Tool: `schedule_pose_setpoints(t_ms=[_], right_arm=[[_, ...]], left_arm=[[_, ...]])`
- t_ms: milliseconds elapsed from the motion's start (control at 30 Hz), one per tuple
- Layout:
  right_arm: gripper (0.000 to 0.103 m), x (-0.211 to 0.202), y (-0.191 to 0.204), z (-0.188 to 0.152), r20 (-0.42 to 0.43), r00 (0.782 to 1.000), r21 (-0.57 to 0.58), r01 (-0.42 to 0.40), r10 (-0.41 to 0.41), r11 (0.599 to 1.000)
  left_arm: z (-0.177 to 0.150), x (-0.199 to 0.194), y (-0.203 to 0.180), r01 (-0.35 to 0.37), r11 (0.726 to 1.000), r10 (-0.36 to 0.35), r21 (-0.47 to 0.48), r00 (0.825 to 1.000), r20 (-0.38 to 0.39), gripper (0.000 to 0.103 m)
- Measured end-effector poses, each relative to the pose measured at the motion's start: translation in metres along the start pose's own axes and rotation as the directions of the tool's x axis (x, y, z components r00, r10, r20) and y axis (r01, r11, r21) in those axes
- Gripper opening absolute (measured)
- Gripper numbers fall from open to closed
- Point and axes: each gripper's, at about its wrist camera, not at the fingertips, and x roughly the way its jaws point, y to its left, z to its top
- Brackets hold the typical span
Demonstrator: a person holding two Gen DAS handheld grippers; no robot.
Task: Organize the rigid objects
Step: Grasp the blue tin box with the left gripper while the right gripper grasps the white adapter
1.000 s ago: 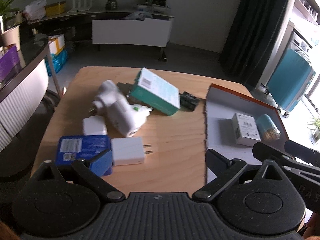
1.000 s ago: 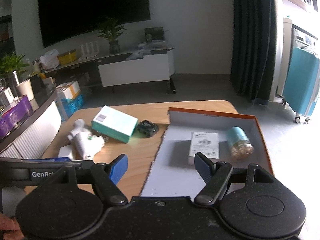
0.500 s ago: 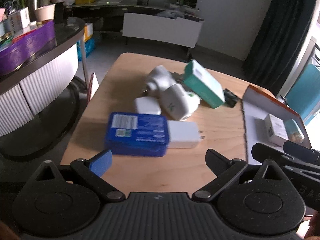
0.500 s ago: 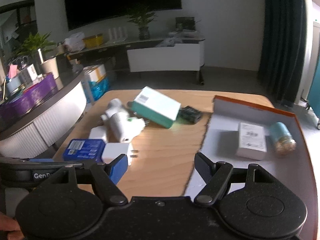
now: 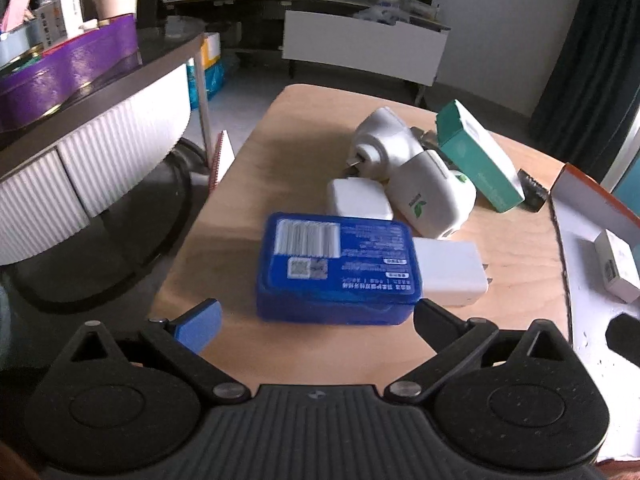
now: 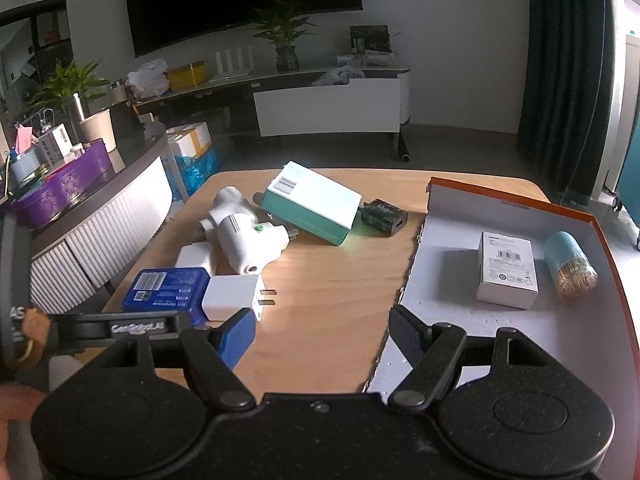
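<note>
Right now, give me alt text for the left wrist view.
The open left gripper faces a flat blue plastic box on the wooden table. A white plug charger touches the box's right side, with white adapters and a teal carton behind.

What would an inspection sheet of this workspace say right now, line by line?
Surface: wooden table, orange-rimmed tray on its right side.
Job's things: blue box beside white charger; two white adapters, teal box and black charger on the table; white carton and toothpick jar in the tray.
Clutter: nothing seen.
Grippers: left gripper open, just short of the blue box; right gripper open, empty.
Cables: nothing seen.
Surroundings: curved counter, potted plants, dark screen.
</note>
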Motion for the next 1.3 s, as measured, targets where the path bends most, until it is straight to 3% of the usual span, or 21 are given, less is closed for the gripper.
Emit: schedule_pose_setpoints(t_ms=[167,500,633,700,800,900,1067,1133,1200,1300], right_arm=[[0.087,0.001,0.0,-0.001,-0.004,1.0,-0.005,0.001,-0.001,1.0],[0.087,0.006,0.0,-0.001,-0.014,1.0,-0.013,0.005,-0.006,1.0],[0.087,0.005,0.0,-0.001,-0.012,1.0,-0.016,0.01,-0.01,1.0],[0.087,0.004,-0.001,-0.001,-0.012,1.0,-0.012,0.012,-0.012,1.0],[0.087,0.004,-0.002,-0.001,-0.014,1.0,-0.009,0.021,-0.022,1.0],[0.087,0.004,0.0,-0.001,-0.018,1.0,-0.014,0.019,-0.02,1.0],[0.087,0.009,0.007,-0.001,-0.04,0.999,0.011,0.014,-0.013,1.0],[0.087,0.009,0.012,-0.001,-0.046,0.999,0.006,0.016,-0.016,1.0],[0.087,0.01,0.017,-0.002,-0.05,0.998,-0.002,0.024,-0.024,1.0],[0.087,0.012,0.021,-0.002,-0.056,0.998,0.004,0.033,-0.032,0.999]], left_arm=[[0.003,0.013,0.0,-0.013,1.0,0.013,0.011,1.0,-0.013,0.103],[-0.004,-0.006,0.025,0.064,0.997,-0.063,-0.051,0.998,0.024,0.103],[-0.002,-0.019,0.031,0.142,0.984,-0.15,0.105,0.987,0.065,0.103],[0.001,-0.025,0.039,0.148,0.97,-0.17,0.192,0.98,0.107,0.103],[0.016,-0.019,0.053,0.197,0.946,-0.216,0.258,0.975,0.049,0.103],[0.024,-0.02,0.056,0.217,0.89,-0.262,0.4,0.963,0.06,0.103],[0.019,-0.001,0.042,0.224,0.706,-0.29,0.672,0.957,-0.015,0.103],[0.015,0.004,0.039,0.216,0.655,-0.297,0.724,0.955,-0.016,0.103],[0.016,0.009,0.041,0.251,0.63,-0.336,0.735,0.941,-0.033,0.103],[0.016,0.017,0.035,0.308,0.615,-0.365,0.726,0.927,-0.084,0.103]])
